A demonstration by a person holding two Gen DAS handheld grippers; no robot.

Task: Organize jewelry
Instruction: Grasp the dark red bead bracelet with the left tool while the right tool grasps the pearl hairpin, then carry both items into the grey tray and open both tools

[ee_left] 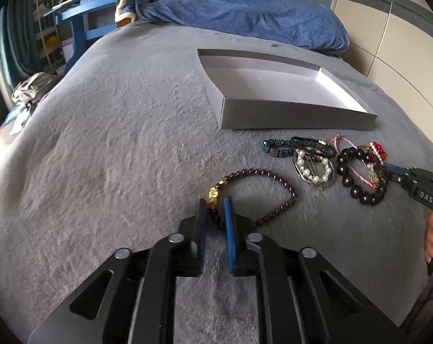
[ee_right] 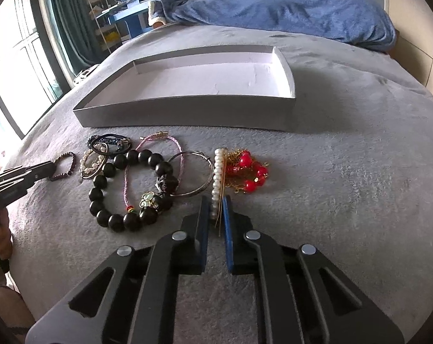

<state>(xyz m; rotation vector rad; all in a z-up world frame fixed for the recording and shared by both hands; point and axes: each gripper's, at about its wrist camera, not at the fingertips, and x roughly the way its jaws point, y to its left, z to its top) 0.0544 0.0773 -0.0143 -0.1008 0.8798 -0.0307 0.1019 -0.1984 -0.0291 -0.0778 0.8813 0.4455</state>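
A shallow grey box (ee_left: 296, 116) with a white inside lies on the grey bed cover; it also shows in the right wrist view (ee_right: 187, 113). My left gripper (ee_left: 215, 209) is shut on a dark red bead bracelet (ee_left: 273, 176) with a gold charm. My right gripper (ee_right: 216, 209) is shut on a pearl hair clip (ee_right: 217, 172) with red beads and gold chain (ee_right: 249, 169). A pile of jewelry lies between them: a black bead bracelet (ee_right: 116, 195), a pink cord bracelet (ee_right: 159, 143), a silver bangle (ee_right: 193, 172), a pearl clip (ee_left: 314, 166), a blue bead bracelet (ee_left: 276, 146).
A blue blanket (ee_left: 245, 17) lies across the far end of the bed. A blue desk with stacked books (ee_left: 84, 14) stands past the bed on the left. A window with green curtains (ee_right: 29, 43) is at the left. A cream wardrobe (ee_left: 403, 43) is at the right.
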